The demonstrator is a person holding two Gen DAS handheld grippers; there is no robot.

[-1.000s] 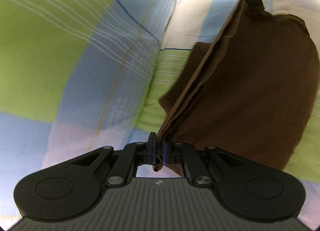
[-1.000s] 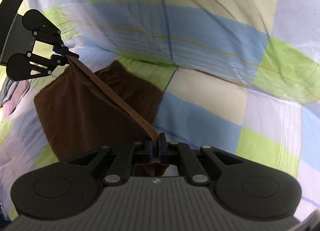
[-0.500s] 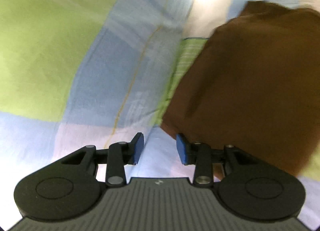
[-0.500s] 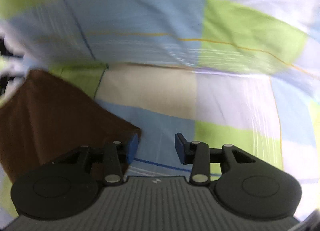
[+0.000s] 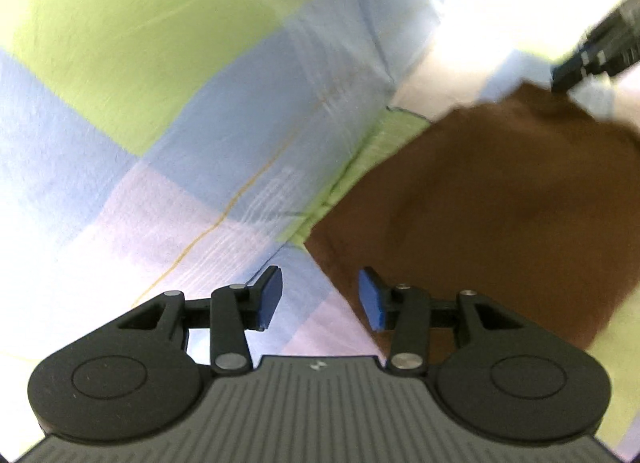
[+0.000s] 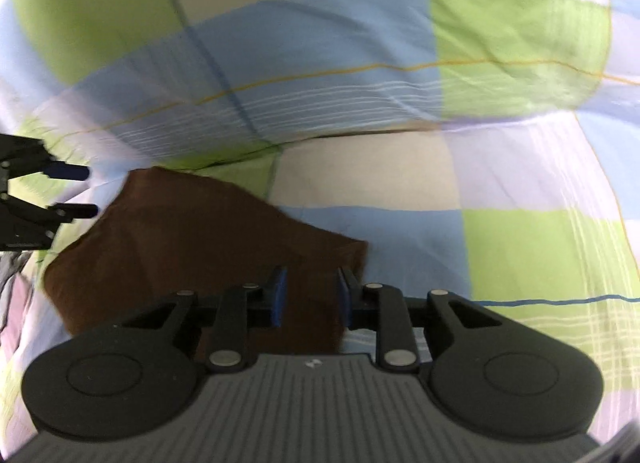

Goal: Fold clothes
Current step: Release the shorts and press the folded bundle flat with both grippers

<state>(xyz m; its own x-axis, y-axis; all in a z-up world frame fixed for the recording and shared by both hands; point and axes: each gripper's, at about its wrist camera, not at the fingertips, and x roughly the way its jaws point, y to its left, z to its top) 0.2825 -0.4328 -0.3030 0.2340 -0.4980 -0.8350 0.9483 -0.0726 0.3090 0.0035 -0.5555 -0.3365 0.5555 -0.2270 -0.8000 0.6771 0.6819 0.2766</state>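
Observation:
A folded brown garment (image 5: 492,219) lies flat on the checked bedsheet (image 5: 168,111). My left gripper (image 5: 318,297) is open and empty, just above the sheet at the garment's near corner. In the right wrist view the brown garment (image 6: 192,247) lies low and left. My right gripper (image 6: 311,297) is open and empty, with its jaws over the garment's right corner. The left gripper (image 6: 70,193) shows open at the left edge of that view. The right gripper (image 5: 592,59) shows blurred at the upper right of the left wrist view.
The checked sheet (image 6: 400,63) in green, blue, white and pink covers everything in view. It rises in a soft bulge behind the garment, with a crease running across.
One second ago both grippers were shut on the lifted edge of the brown garment. Both let go, and the garment now lies flat. The right gripper has shifted back over its corner.

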